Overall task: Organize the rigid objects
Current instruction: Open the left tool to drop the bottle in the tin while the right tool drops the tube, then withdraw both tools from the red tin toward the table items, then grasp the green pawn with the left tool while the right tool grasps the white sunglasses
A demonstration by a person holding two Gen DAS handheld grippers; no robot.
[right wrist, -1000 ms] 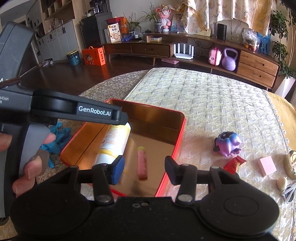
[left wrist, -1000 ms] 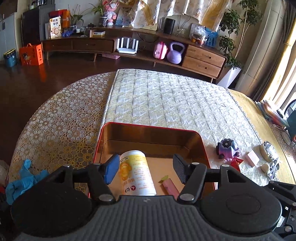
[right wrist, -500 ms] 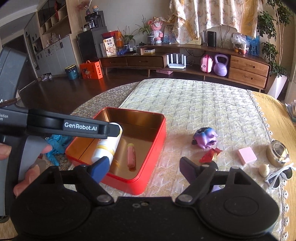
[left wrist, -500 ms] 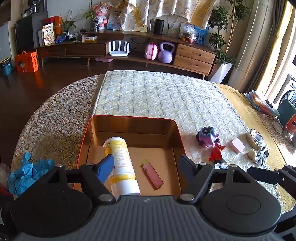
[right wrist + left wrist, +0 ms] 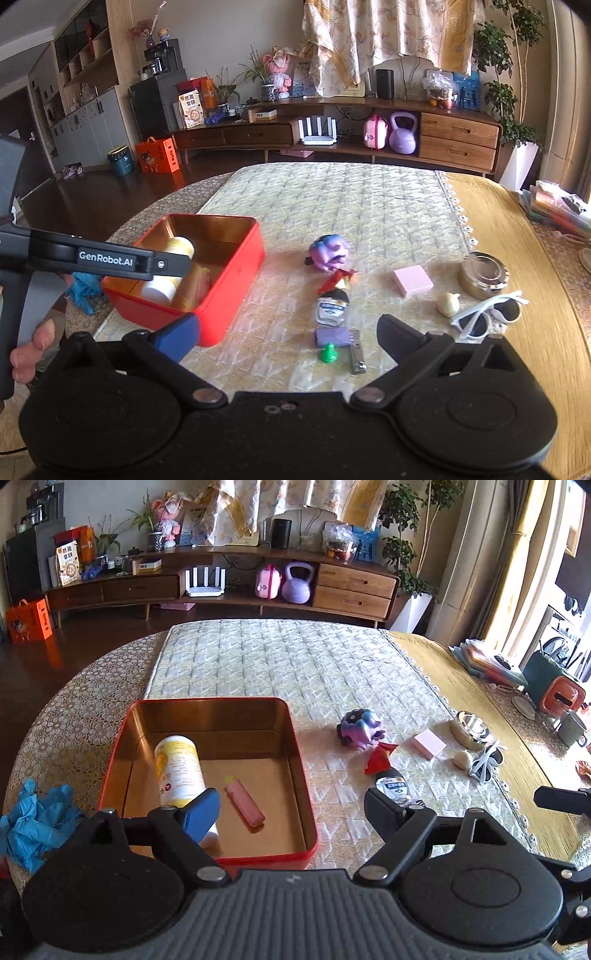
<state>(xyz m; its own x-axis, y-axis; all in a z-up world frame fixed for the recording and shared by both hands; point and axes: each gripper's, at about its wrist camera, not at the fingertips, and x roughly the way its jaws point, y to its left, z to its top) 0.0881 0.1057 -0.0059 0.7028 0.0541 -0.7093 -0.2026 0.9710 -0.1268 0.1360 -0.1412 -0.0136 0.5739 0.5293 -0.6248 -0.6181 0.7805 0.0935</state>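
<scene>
Both your tongs are opening now and nothing is between the jaws: the left tongs hang over the near edge of the red metal tin box with the golden inside, the right tongs over the quilted surface beside it. In the box already lie a white and yellow cylindrical bottle and a small pink stick with a pale green tip. The other things wait on the surface, to the right of the box: a purple plastic toy figure, a red crumpled wrapper, a pink flat block, a small dark bottle with a white label, a silver nail clipper, a little green piece and white sunglasses. I think all are light and stiff. The toy is bumpy, so take it across the body. The small bottle looks smooth and may slip; hold it across the middle. The clipper lies flat, so pinch it by the long sides. The sunglasses seem the most fragile; grip the frame at the bridge, not the lenses.
</scene>
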